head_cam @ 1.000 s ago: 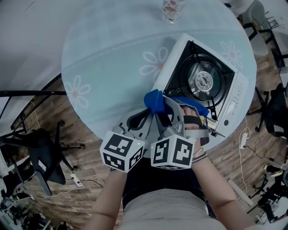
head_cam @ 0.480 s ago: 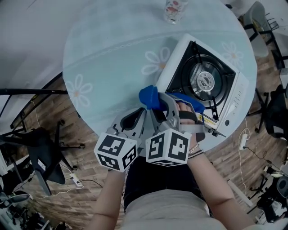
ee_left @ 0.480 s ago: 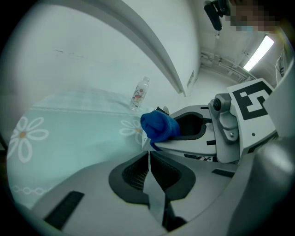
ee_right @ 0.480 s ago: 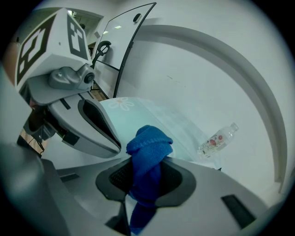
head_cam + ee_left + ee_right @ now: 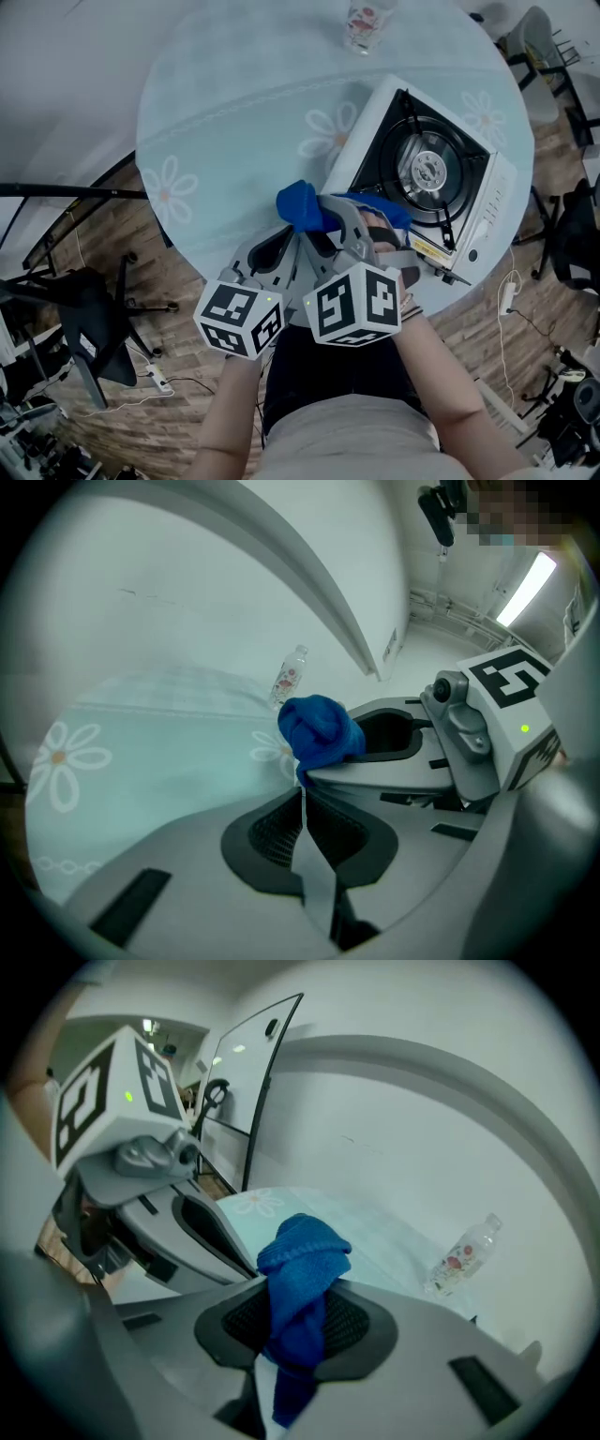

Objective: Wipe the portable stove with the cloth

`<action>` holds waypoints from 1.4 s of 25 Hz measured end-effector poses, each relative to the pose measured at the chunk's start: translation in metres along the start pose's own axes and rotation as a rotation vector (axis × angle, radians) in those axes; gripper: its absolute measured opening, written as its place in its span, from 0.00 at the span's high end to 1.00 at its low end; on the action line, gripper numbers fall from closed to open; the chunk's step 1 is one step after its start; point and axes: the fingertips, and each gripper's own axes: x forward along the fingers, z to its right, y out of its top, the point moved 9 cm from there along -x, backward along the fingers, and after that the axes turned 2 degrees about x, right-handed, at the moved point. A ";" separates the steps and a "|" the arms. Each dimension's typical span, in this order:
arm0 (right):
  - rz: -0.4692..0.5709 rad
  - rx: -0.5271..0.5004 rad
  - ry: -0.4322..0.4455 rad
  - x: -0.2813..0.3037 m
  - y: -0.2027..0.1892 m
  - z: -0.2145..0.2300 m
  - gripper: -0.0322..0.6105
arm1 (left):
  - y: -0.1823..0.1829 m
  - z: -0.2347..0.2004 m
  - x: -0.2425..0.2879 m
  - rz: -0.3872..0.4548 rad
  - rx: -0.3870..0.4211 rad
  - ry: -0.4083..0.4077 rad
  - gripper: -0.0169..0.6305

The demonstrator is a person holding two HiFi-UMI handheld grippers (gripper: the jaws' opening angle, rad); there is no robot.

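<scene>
The white portable stove (image 5: 487,202) with its black burner (image 5: 427,169) sits at the right of the round table (image 5: 234,141). A bunched blue cloth (image 5: 305,208) (image 5: 298,1288) (image 5: 319,731) is pinched in my right gripper (image 5: 323,220) (image 5: 295,1335), which is shut on it just off the stove's near left corner, above the tabletop. More of the cloth trails right along the gripper toward the stove edge. My left gripper (image 5: 281,253) (image 5: 302,822) sits close beside the right one, jaws shut with nothing between them.
A clear plastic bottle (image 5: 364,23) (image 5: 459,1255) (image 5: 289,677) stands at the table's far edge. Black chairs (image 5: 84,319) and cables lie on the wooden floor around the table. A glass panel stands to the left in the right gripper view.
Both grippers have drifted left and slightly toward me; the blue cloth bundle has come off the stove's corner and now sits over the tabletop.
</scene>
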 end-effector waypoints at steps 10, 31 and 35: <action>0.139 0.132 -0.005 -0.048 0.002 0.016 0.77 | 0.013 0.009 -0.002 0.077 -0.006 -0.056 0.93; 0.408 0.386 0.050 -0.178 -0.029 0.076 0.77 | 0.087 0.123 -0.040 0.319 0.186 -0.139 0.93; 0.467 0.411 0.049 -0.204 -0.021 0.089 0.77 | 0.099 0.136 -0.045 0.331 0.157 -0.157 0.93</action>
